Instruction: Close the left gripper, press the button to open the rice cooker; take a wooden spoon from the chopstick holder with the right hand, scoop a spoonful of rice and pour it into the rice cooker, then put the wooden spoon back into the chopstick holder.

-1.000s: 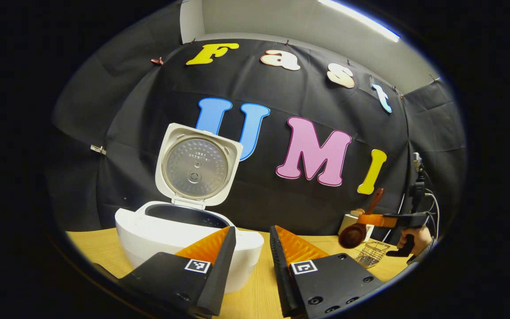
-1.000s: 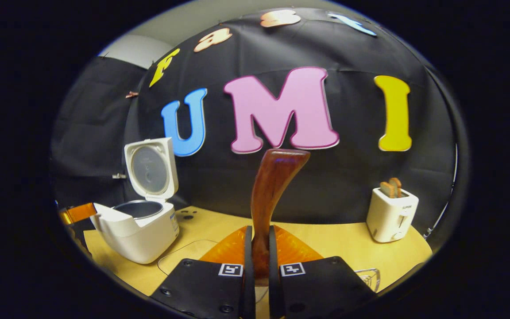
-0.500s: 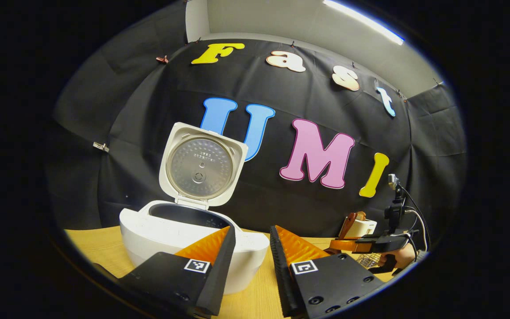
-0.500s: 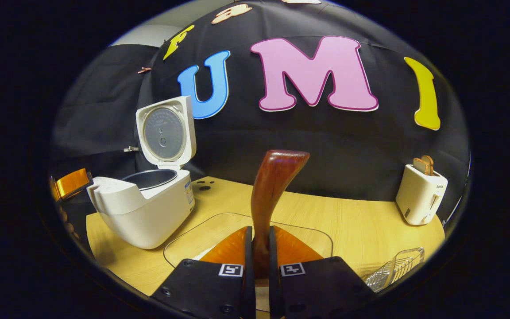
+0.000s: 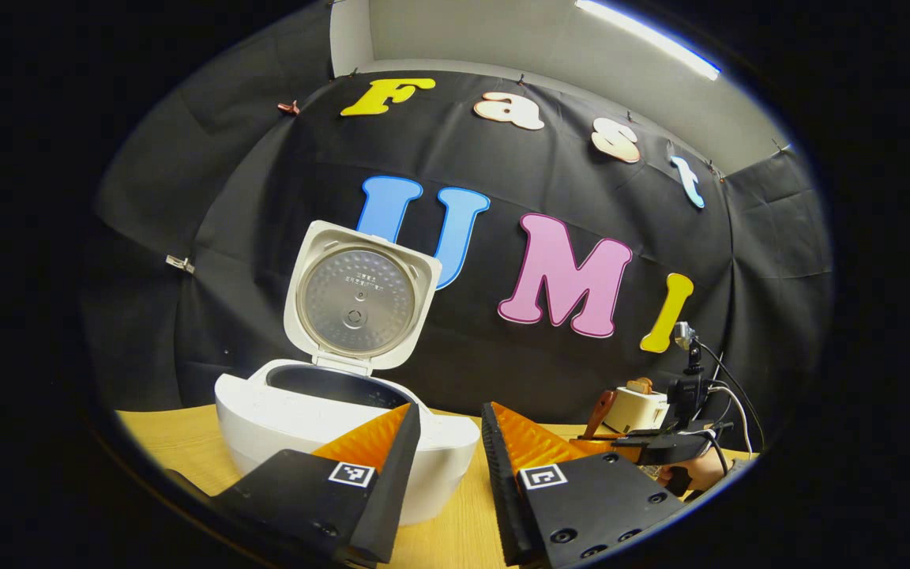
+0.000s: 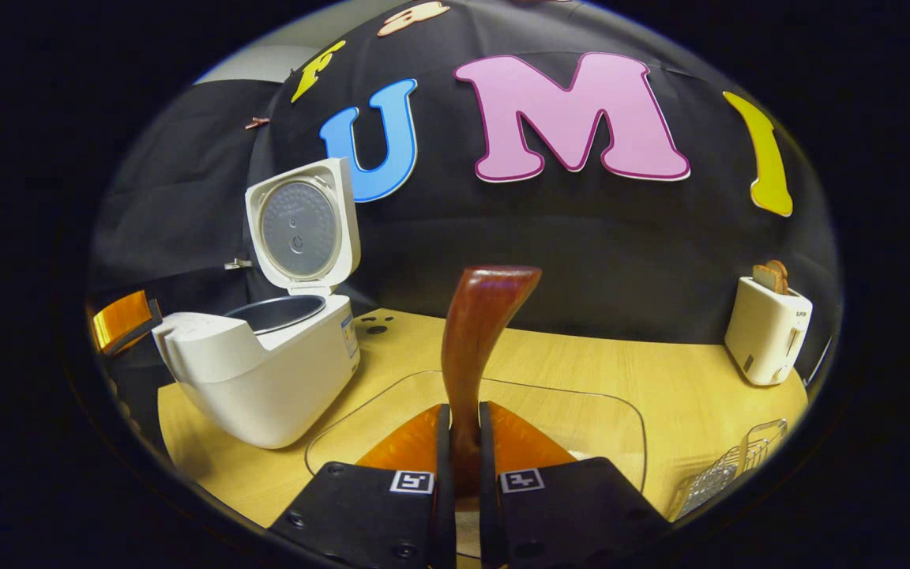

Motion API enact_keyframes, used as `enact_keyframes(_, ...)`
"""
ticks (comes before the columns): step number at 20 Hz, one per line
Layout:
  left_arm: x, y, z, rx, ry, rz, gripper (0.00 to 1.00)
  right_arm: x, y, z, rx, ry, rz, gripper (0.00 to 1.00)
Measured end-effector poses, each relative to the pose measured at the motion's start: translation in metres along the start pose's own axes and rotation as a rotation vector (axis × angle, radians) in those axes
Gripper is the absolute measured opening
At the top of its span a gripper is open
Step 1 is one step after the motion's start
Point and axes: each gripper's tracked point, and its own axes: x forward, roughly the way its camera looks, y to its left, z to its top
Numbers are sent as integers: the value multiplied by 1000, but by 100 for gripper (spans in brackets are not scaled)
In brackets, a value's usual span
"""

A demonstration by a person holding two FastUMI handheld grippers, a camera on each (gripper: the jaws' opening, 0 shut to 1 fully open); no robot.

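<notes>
at the far left the rice cooker sits on the wooden table with its lid standing upright on the back hinge, so the button step looks done and the inner pot is exposed to take rice. the left gripper hovers just in front of the cooker's front edge with a clear gap between its fingers and nothing in it; i judge it is parked there simply to keep out of the way of the pour.

moving right, a clear glass dish lies on the table beside the cooker, directly below the right gripper. that gripper is clamped on the handle of the wooden spoon, both fingers pressing its sides, with the handle end rising up toward the wall. the bowl of the spoon is hidden below the fingers, so i cannot tell whether it has reached the rice or is loaded. the grip low on the handle, with the bowl pointing down into the dish, suits a scooping stroke; the step in hand appears to be the scoop.

further right, the wire chopstick holder stands near the table edge, close by for the spoon's return. a white toaster with slices poking out sits at the far right, well apart from the work.
</notes>
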Motion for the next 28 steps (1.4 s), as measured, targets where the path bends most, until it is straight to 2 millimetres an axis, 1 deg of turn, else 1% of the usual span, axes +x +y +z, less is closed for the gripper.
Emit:
enact_keyframes(2,0,0,0,-3,0,-1,52,1,11,-1,37,2,24,16)
enact_keyframes(4,-1,0,0,-4,-1,-1,52,1,17,-2,77,10,35,16)
enact_keyframes(6,-2,0,1,-4,-4,-5,52,1,19,-1,100,7,32,16)
enact_keyframes(9,-2,0,4,-3,-12,-5,52,-3,12,6,195,-33,18,16)
enact_keyframes(12,-3,-1,4,-6,-15,-6,52,-11,-6,15,233,-73,-26,16)
enact_keyframes(15,-3,-3,2,-10,-11,-13,52,-26,-30,34,288,-129,-74,16)
enact_keyframes(17,-2,-6,1,-13,-8,-18,52,-37,-50,44,364,-158,-102,16)
enact_keyframes(20,-5,-6,2,-12,-10,-20,52,-49,-74,53,517,-191,-127,16)
enact_keyframes(22,-5,-10,2,-12,-11,-26,52,-60,-88,59,553,-218,-155,16)
enact_keyframes(24,-7,-12,2,-12,-8,-32,52,-76,-97,69,559,-249,-177,16)
enact_keyframes(25,-7,-14,4,-13,-9,-35,52,-86,-101,78,557,-267,-188,16)
enact_keyframes(28,-9,-19,3,-13,-9,-47,52,-126,-116,100,529,-333,-241,16)
